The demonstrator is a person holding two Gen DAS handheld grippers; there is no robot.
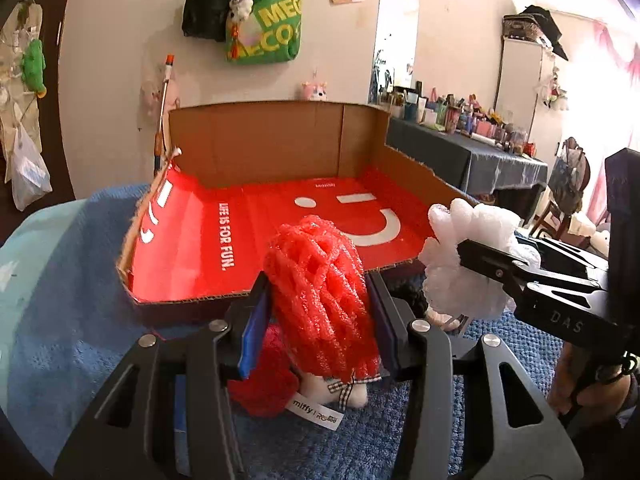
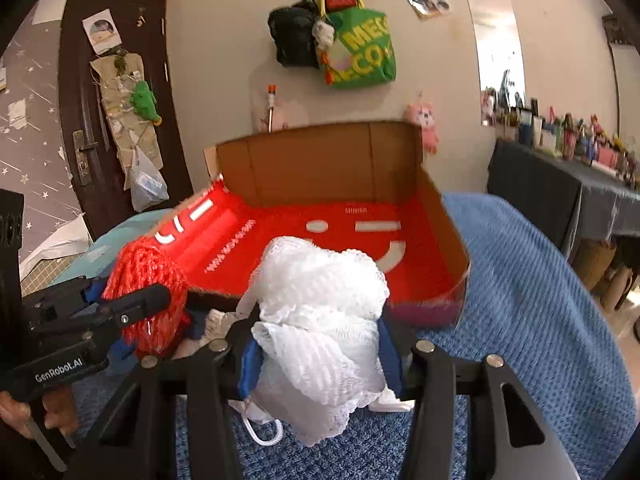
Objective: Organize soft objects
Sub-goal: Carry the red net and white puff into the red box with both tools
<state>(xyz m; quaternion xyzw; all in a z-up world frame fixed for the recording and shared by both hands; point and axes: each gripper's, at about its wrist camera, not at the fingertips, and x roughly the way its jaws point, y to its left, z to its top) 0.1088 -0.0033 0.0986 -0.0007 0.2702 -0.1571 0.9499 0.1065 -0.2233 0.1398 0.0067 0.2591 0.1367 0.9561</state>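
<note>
Left gripper (image 1: 320, 300): jaws closed on a red foam net (image 1: 320, 292), held upright just in front of the box's near edge; in the right wrist view it shows at the left (image 2: 132, 308), the red net (image 2: 148, 292) bulging past its fingers.
Under the left gripper: a white plush toy (image 1: 344, 392) with a "miffy" tag lies on the blue blanket (image 1: 80, 340), beside a second red mesh piece (image 1: 264, 380).
Box: an open cardboard box (image 1: 260, 148) with a red printed floor (image 1: 280, 220), resting on the blanket; nothing lies inside it.
Right gripper (image 2: 320, 344): jaws closed on a white foam net (image 2: 320, 320), held near the box's front edge; from the left wrist view it (image 1: 496, 264) grips that net (image 1: 460, 256) at the box's right front corner.
Wall: a green tote bag (image 1: 276, 28) hangs above the box.
</note>
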